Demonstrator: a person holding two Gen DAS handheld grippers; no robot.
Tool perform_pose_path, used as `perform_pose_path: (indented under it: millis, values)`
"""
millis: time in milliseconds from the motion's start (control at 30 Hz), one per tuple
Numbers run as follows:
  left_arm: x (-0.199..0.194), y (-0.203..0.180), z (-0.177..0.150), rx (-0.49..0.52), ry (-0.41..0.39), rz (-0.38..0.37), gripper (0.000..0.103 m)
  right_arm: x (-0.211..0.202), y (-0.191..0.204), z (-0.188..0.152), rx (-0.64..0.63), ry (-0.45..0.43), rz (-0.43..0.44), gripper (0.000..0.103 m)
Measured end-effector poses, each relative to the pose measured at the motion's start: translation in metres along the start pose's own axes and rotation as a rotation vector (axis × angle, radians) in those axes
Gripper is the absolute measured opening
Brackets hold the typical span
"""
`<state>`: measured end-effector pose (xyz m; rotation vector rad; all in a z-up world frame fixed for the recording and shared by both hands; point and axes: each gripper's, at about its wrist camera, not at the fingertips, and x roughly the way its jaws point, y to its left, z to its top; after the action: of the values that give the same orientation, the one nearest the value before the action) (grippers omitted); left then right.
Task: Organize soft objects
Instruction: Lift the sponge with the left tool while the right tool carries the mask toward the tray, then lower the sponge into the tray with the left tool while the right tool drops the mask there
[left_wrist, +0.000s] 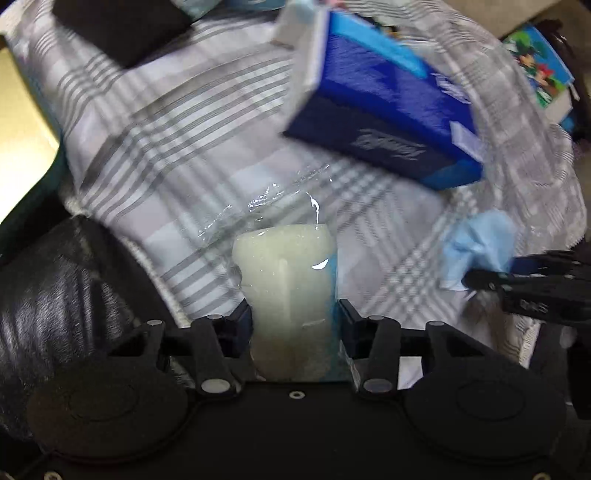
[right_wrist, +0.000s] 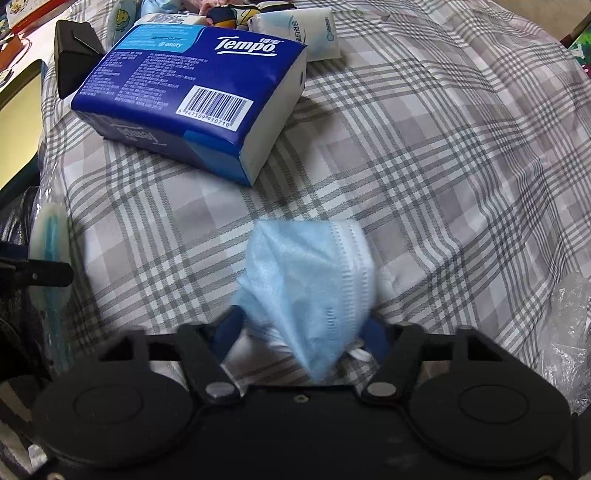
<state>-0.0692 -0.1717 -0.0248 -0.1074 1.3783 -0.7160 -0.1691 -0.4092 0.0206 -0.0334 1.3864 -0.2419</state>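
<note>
— What do we hold on the left?
— Our left gripper (left_wrist: 295, 314) has its fingers clamped on a plastic-wrapped pale sponge (left_wrist: 286, 280), nearer us than the blue Tempo tissue pack (left_wrist: 384, 110).
— And the right?
— Our right gripper (right_wrist: 303, 332) pinches a light-blue face mask (right_wrist: 314, 280) (crumpled), also in front of that pack, above the plaid cloth (right_wrist: 443, 166).

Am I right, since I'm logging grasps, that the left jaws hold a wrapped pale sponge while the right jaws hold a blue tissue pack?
Not quite. The left gripper does hold the wrapped pale sponge, but the right gripper holds a crumpled light-blue face mask; the right wrist view shows the blue tissue pack lying free on the plaid bedding.
</note>
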Motion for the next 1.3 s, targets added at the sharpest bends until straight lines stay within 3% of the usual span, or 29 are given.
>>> perform_pose_path:
  millis: [33,167,333,533,867,1133,1300]
  values:
    - [-0.002,-0.007,0.002,0.012,0.0,0.004,0.046,0.0,-0.001,0.001,0.002,0.015,0.009,0.026]
    - [-0.012,-0.028,0.007,0.052,-0.013,0.01,0.046,-0.006,-0.015,0.005,0.072,0.035,0.07,0.025]
    - [-0.028,-0.034,0.009,0.074,-0.042,0.014,0.047,-0.026,-0.019,0.01,0.085,0.021,0.073,0.025]
    - [-0.061,-0.02,0.008,0.045,-0.093,0.049,0.047,-0.065,0.01,0.016,0.014,-0.044,0.135,0.026]
    - [-0.112,0.053,0.031,-0.102,-0.177,0.195,0.047,-0.096,0.107,0.043,-0.117,-0.113,0.317,0.026]
    - [-0.129,0.147,0.066,-0.293,-0.187,0.317,0.047,-0.075,0.204,0.089,-0.139,-0.117,0.432,0.027]
    - [-0.131,0.193,0.087,-0.397,-0.191,0.398,0.047,-0.06,0.261,0.121,-0.135,-0.107,0.446,0.027]
